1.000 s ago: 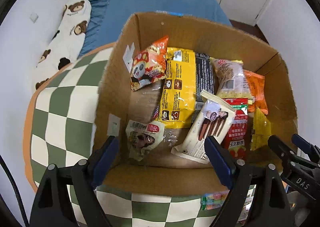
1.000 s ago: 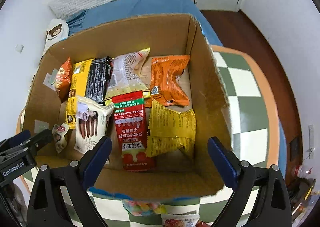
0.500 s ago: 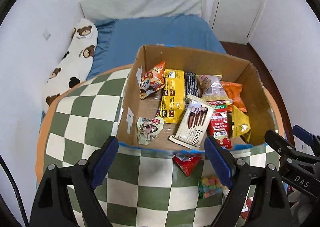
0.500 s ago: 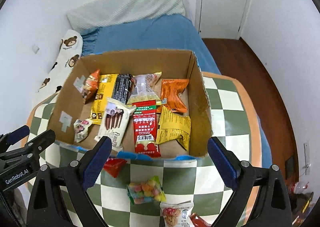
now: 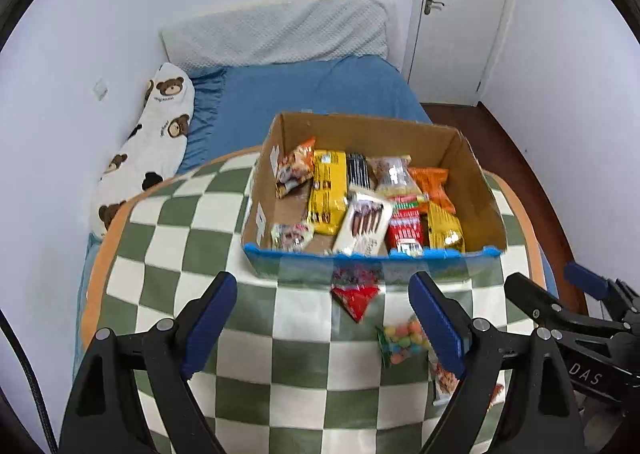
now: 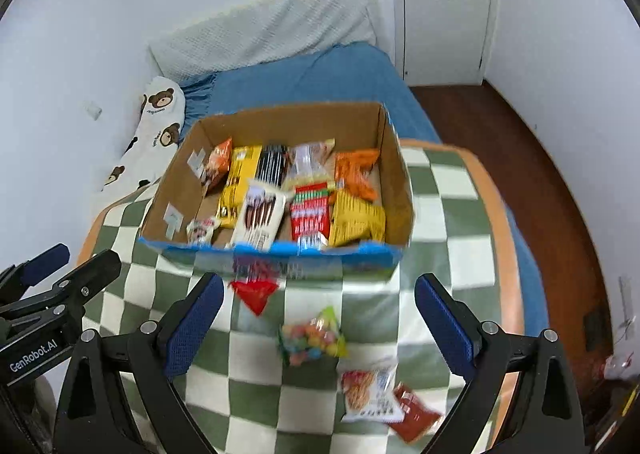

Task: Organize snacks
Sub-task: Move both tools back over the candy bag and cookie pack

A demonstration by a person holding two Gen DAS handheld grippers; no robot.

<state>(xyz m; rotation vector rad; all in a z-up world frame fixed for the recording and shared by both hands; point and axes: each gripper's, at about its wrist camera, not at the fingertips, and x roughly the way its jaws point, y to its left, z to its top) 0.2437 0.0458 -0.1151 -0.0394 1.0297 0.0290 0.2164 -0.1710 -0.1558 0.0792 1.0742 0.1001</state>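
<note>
A cardboard box (image 5: 476, 170) (image 6: 394, 170) full of snack packets stands on the green checkered table. In front of it lie a red packet (image 5: 356, 296) (image 6: 254, 292), a clear bag of coloured candy (image 5: 402, 340) (image 6: 312, 340), a white snack bag (image 6: 366, 390) and a dark red packet (image 6: 416, 412). My left gripper (image 5: 324, 312) is open and empty, above the table in front of the box. My right gripper (image 6: 318, 312) is open and empty, above the candy bag.
The round checkered table (image 5: 168, 254) has an orange rim. Behind it are a blue bed (image 5: 304, 94), a bear-print pillow (image 5: 156, 134) and a white door (image 5: 460, 14). Wooden floor (image 6: 532, 174) lies to the right.
Both grippers have pulled back and up from over the box. The box now looks smaller and the loose packets on the table in front of it have come into view.
</note>
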